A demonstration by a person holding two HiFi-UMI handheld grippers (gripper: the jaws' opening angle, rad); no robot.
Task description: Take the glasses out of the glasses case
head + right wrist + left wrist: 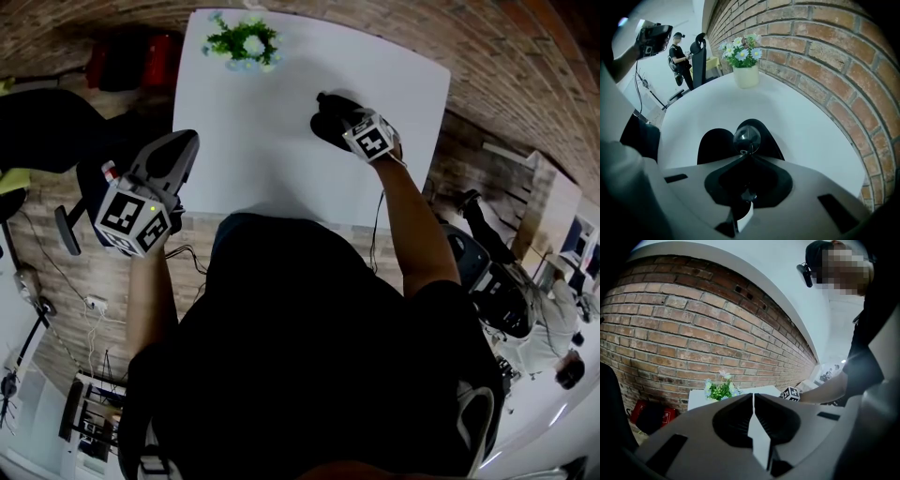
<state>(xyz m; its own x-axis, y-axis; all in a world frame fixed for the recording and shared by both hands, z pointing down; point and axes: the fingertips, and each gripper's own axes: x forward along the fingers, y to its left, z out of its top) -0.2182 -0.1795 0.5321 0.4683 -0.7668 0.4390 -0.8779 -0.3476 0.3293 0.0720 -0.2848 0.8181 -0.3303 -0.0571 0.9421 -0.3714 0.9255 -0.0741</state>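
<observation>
glasses case (715, 145): black, open, on white table (811, 131), right of centre. glasses (746, 138): lens-up, pinched by right gripper (747, 154), just over case. left gripper (753, 397): jaws together, empty, near-left, well apart.

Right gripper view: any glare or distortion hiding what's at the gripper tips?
Right gripper view: evenly lit and sharp; the dark round glasses lens at the shut right gripper shows only small reflections, the black glasses case behind it reads as flat black, and fisheye bends the red brick wall. Head view: dimmer, same bending.
</observation>
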